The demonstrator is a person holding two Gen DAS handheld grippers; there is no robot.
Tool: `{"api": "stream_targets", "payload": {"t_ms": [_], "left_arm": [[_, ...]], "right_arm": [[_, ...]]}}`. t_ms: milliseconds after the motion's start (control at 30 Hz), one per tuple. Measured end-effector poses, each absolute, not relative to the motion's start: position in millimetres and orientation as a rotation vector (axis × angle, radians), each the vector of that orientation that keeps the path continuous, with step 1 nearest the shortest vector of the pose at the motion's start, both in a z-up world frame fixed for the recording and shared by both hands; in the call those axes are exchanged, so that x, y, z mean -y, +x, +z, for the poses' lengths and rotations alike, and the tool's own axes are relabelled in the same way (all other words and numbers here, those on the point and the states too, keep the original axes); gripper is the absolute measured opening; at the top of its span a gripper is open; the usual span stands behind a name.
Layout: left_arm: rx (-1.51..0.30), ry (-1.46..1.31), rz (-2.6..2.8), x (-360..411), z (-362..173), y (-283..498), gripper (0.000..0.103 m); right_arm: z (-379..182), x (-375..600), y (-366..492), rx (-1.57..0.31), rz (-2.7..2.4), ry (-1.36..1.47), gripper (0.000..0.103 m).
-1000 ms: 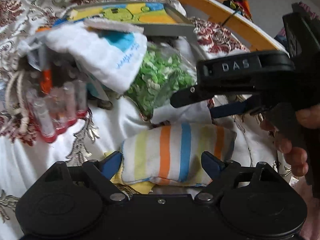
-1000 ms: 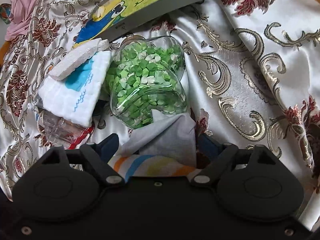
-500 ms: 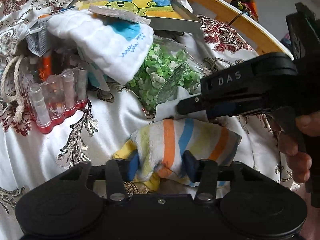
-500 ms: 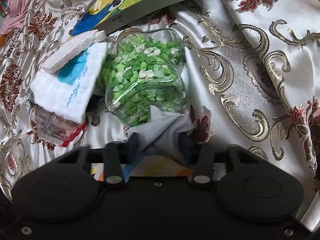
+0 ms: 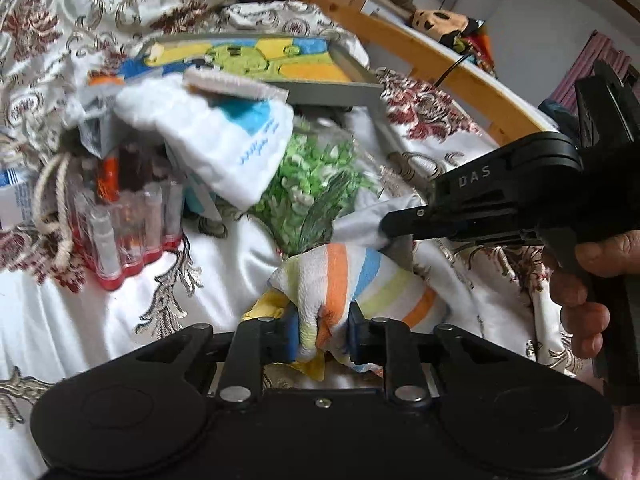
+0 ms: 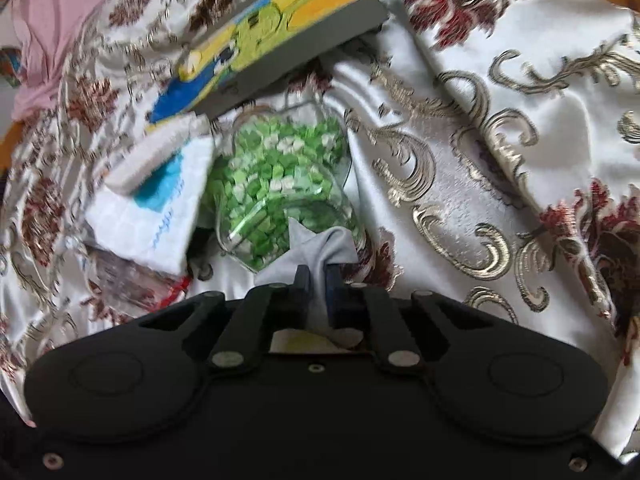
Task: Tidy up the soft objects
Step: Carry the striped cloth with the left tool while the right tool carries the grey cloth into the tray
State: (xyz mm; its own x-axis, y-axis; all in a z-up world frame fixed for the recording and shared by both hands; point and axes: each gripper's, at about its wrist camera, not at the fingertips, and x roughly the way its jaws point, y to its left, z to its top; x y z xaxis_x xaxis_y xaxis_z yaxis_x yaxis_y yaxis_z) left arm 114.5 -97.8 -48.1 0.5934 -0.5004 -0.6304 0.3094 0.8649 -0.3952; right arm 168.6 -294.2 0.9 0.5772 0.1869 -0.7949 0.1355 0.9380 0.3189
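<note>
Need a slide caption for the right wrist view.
Right gripper shut on grey cloth beside jar of green paper bits.

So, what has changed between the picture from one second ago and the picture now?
Both took hold. The left hand-held gripper, wide open before, is closing on the bunched striped terry cloth. The right hand-held gripper has shut on the grey fabric piece, pulling it into a peak. The glass jar of green paper stars, white-and-blue cloth and picture book stayed as they were.
</note>
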Motion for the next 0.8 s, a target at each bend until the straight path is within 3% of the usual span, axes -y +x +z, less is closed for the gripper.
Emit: {"api": "stream_targets", "payload": {"t_ms": [400, 800], "left_arm": [[-0.639, -0.284, -0.424, 82, 12, 101, 0.023], [-0.54, -0.258, -0.307, 77, 64, 157, 0.023]], "right_arm": [[64, 314, 142, -0.65, 0.129, 0.52, 0.003], [125, 295, 192, -0.309, 0.165, 0.406, 0.003]]}}
